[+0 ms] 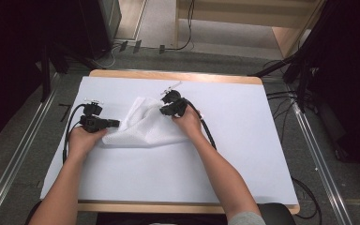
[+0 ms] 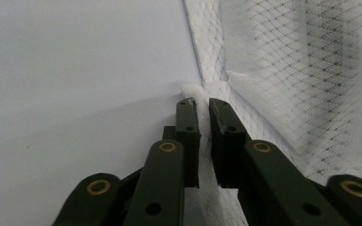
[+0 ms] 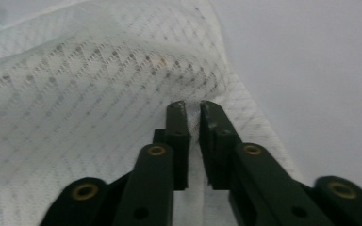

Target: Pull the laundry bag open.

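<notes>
We have the white mesh cloth (image 1: 140, 124) bunched at the centre of the high view, on the white table cover (image 1: 243, 140). Our left gripper (image 2: 203, 101) is pinched onto its hemmed edge; our right gripper (image 3: 193, 106) is clamped on a fold. We judge this a folding or spreading step. Next we would need both pinches kept firm while moving together.

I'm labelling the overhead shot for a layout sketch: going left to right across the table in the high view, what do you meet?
Left hand → left claw shut on the cloth's edge → white mesh cloth → right claw pinching the cloth → right hand → bare white table cover.
</notes>
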Tool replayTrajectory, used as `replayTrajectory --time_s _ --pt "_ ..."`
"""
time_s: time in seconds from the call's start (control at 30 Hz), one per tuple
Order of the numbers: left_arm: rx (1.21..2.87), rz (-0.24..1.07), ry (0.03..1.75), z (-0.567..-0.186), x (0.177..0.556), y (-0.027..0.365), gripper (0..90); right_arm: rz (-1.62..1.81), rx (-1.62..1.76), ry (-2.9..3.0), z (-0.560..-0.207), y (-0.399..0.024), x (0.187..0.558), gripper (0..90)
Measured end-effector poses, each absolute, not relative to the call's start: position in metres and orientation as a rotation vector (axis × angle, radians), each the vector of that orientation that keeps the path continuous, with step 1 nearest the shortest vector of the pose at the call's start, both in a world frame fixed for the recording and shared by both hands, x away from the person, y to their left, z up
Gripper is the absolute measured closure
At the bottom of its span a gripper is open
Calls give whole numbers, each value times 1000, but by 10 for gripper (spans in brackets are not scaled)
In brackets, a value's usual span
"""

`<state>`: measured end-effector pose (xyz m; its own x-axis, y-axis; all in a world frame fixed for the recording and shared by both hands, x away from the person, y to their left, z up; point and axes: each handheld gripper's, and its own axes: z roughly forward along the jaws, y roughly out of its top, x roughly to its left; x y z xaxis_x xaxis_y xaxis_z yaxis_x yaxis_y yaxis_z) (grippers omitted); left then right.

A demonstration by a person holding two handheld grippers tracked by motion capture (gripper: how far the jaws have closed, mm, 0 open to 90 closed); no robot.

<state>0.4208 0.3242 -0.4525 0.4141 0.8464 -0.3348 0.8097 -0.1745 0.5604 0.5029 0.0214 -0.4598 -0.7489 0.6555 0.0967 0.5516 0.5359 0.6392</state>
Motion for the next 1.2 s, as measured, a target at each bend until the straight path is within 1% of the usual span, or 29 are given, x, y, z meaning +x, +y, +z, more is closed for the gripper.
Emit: replayTrajectory --time_s 0.07,0.17,0.33,0.5,0.67,0.8,0.9,1.03,1.2 --pt "1982 55 1408 -453 421 324 879 1011 1041 2618 -460 22 502 900" --pt "1962 69 1402 -448 419 325 887 1014 1086 2623 -458 21 504 900" --pt "1915 104 1368 -432 412 329 887 1134 1083 2588 -436 8 497 900" --pt "1849 132 1328 -414 400 333 886 1204 1018 2544 -411 -15 475 900" --pt "1829 140 1287 -400 389 330 885 1258 994 2530 -400 -40 449 900" --pt "1802 137 1261 -392 383 326 884 1259 977 2528 -396 -56 427 900" --pt "1833 123 1248 -390 379 322 882 1269 966 2527 -395 -70 411 899" --pt "1857 53 1245 -395 373 316 880 1282 985 2542 -400 -87 390 897" --pt "1915 18 1249 -408 370 307 874 1246 998 2580 -414 -99 369 895"
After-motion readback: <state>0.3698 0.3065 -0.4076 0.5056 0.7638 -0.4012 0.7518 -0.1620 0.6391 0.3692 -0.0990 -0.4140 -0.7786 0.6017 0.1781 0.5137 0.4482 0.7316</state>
